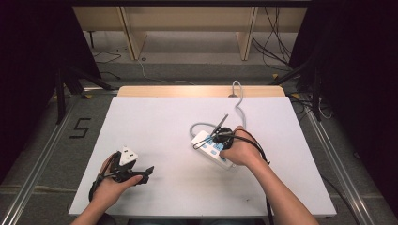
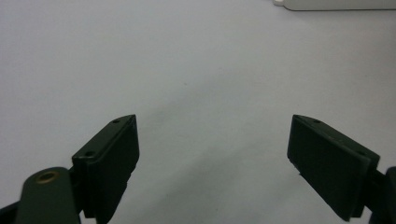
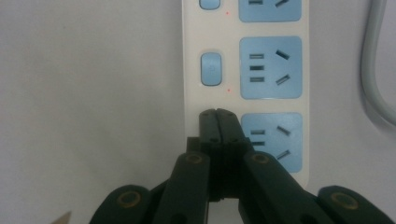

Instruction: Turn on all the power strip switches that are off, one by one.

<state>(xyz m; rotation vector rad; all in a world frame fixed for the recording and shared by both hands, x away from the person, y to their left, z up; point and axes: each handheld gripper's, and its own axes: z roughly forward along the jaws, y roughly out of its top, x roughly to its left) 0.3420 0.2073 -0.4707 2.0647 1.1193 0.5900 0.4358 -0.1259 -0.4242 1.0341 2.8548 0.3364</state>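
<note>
White worktop (image 1: 155, 140) under me, dim room beyond. My right gripper (image 3: 217, 112) has its jaws pressed together, holding nothing, tips resting on the power strip (image 3: 196, 100) right of centre, about where the nearest rocker switch would sit, below the visible switch (image 3: 210, 68). I'd push straight down, not sideways, so the strip doesn't skid. My left gripper (image 2: 212, 140) waits wide apart and empty, near left.
</note>
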